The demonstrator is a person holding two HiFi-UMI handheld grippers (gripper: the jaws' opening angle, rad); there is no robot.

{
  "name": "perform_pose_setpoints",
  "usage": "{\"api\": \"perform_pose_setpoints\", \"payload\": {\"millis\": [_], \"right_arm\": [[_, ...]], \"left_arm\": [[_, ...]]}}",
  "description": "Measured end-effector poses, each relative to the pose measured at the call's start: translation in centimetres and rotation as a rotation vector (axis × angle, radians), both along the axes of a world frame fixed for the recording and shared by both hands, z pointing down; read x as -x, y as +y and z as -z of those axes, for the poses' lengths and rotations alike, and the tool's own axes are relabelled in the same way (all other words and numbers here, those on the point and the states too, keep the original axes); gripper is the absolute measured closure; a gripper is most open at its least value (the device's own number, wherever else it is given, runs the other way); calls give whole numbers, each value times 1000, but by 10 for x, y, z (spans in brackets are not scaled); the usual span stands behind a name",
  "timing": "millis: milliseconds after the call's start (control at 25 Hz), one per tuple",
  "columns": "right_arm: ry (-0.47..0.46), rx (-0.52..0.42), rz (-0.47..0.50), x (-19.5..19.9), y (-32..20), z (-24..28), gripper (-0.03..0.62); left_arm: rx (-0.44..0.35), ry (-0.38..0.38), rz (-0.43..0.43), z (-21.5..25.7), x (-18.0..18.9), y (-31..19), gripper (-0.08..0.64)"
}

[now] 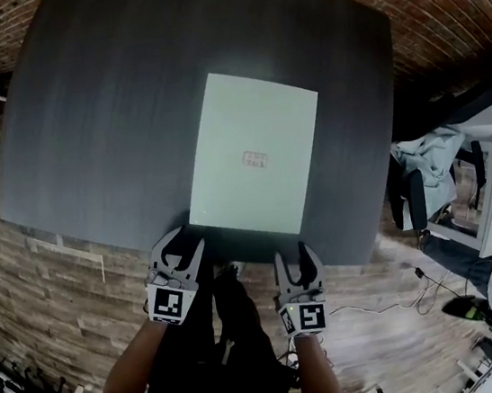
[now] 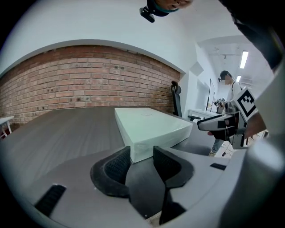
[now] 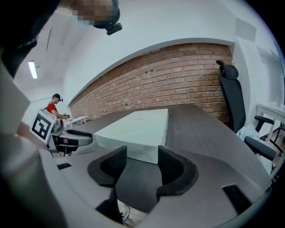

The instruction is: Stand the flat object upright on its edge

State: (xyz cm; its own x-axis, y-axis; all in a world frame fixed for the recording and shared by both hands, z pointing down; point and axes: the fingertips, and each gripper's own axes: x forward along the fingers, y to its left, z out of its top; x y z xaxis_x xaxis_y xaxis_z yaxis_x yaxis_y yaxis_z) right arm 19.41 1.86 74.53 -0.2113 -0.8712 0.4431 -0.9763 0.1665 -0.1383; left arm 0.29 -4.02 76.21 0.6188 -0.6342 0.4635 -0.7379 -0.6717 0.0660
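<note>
A dark grey wood-grain table (image 1: 99, 121) fills most of the head view, with wood-plank flooring showing beyond its left and near edges. At the near edge, towards the left, the person's left gripper (image 1: 184, 243) points slightly downward over the tabletop. Its black padded jaws stand partly apart with nothing held. In the left gripper view the near left corner of the box shows in the gap just ahead of the fingertips, and neither pad presses on it.

The pale green flat rectangular box (image 1: 254, 154) lies on its broad face, right of the table's middle. Its short side lies close to the near edge and is turned a little off square with it. A small reddish mark sits at the centre of its top.

The right gripper (image 1: 294, 255) sits at the near edge beside the box's near right corner. Its jaws are likewise partly apart and empty. In the right gripper view that corner shows through the gap just beyond the tips, untouched by the pads.

A red brick wall (image 3: 178, 75) runs behind the table's far edge. A black office chair (image 3: 231, 98) stands off the table's right side.
</note>
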Motion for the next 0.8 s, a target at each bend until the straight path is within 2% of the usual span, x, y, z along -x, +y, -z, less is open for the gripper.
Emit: {"api": "perform_pose_setpoints", "payload": {"millis": [160,800], "right_arm": [[-2,57,27,4,-1,-15,333],[16,97,57,6,-16,-32,308]], "left_arm": [[74,5,-18,-14,-1,2,358],[108,0,-92,-26,-11,-1,351]]}}
